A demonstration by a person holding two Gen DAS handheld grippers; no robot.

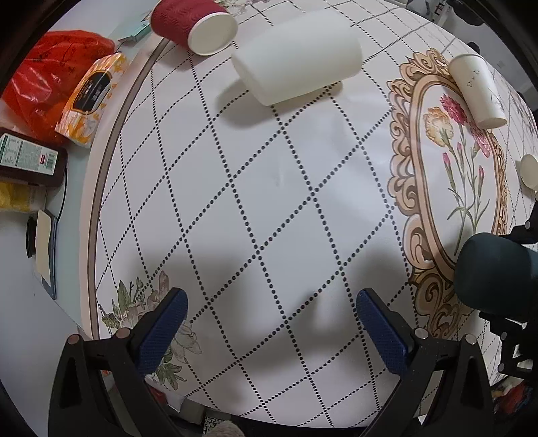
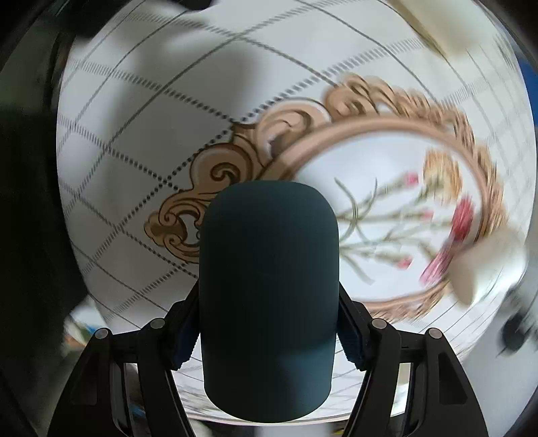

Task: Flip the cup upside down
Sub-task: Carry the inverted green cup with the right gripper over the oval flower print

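Note:
My right gripper (image 2: 269, 322) is shut on a dark teal cup (image 2: 269, 289), its rounded closed end pointing away from the camera, held above the patterned tablecloth (image 2: 141, 141). The view is motion-blurred. The same cup (image 1: 497, 272) shows at the right edge of the left wrist view. My left gripper (image 1: 270, 322) is open and empty, hovering over the tablecloth (image 1: 255, 188).
A white cup (image 1: 299, 72), a red ribbed paper cup (image 1: 195, 25) and a cream paper cup (image 1: 477, 89) lie on their sides at the far end. A tissue pack (image 1: 89, 99), red bag (image 1: 50, 77) and bottle (image 1: 27, 158) sit left of the cloth.

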